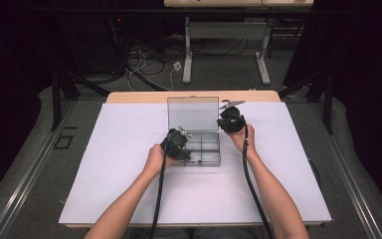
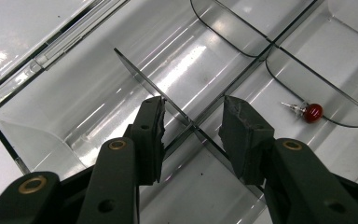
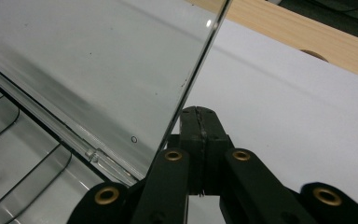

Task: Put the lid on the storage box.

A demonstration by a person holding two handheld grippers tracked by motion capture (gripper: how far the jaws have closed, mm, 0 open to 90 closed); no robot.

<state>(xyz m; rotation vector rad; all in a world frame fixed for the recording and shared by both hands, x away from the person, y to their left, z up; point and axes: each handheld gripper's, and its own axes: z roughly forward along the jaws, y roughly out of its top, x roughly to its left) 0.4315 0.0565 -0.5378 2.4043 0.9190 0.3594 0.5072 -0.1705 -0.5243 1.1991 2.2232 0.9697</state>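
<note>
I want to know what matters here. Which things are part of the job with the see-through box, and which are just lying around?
Part of the job:
clear box
its raised lid
red bead in one compartment
left gripper, open over a divider
right gripper, shut beside the lid's edge

Just lying about:
white table cover
cables on the floor

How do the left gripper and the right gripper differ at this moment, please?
The left gripper has its jaws open, while the right gripper has its jaws pressed shut with nothing between them. The left gripper reaches down into the clear compartment box, its jaws astride a divider; the right gripper sits outside the box, against the edge of the upright lid. Both have black jaws and trail a black cable.
</note>
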